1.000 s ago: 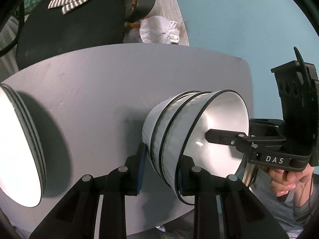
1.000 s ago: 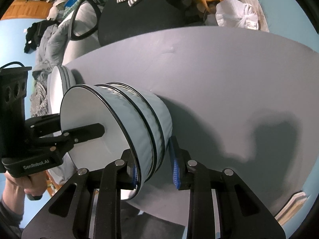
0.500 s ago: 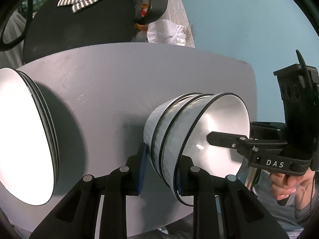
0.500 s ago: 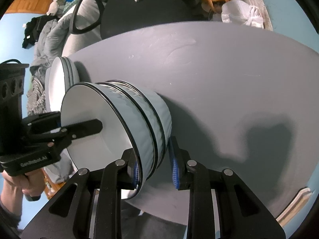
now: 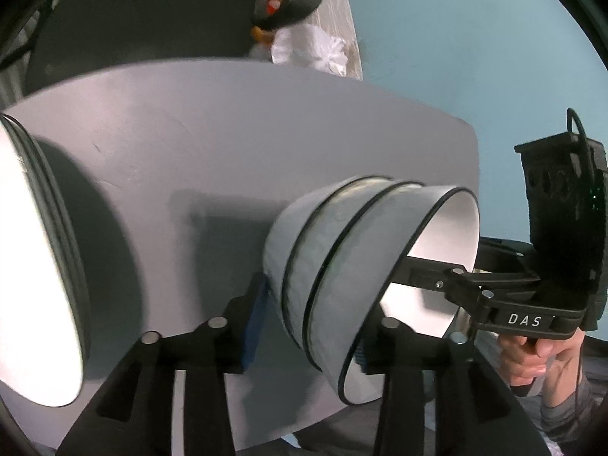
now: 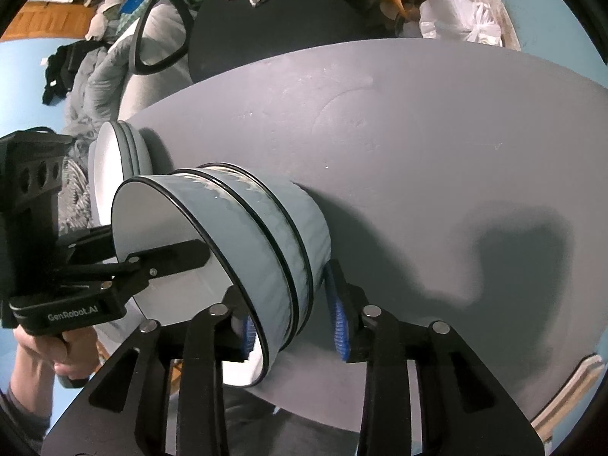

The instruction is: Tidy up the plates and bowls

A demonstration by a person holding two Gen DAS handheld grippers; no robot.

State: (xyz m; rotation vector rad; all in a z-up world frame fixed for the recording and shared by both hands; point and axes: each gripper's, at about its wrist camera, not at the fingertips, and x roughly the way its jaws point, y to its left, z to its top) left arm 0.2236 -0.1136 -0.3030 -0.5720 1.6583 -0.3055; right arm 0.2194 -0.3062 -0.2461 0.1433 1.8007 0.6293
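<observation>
Grey table (image 6: 418, 144) | three nested bowls (image 6: 243, 250) near its front edge, plates (image 5: 34, 266) stacked beside | left gripper (image 5: 307, 326) and right gripper (image 6: 292, 326) each clamp opposite rim walls — step: carrying stack | next: level set-down, then release.

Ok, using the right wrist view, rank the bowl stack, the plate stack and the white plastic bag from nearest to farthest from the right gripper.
1. Bowl stack: straddled by the right gripper, one finger inside, one outside.
2. Plate stack: on the table's left side, beyond the bowls.
3. White plastic bag: upper right, past the table's far edge.
</observation>
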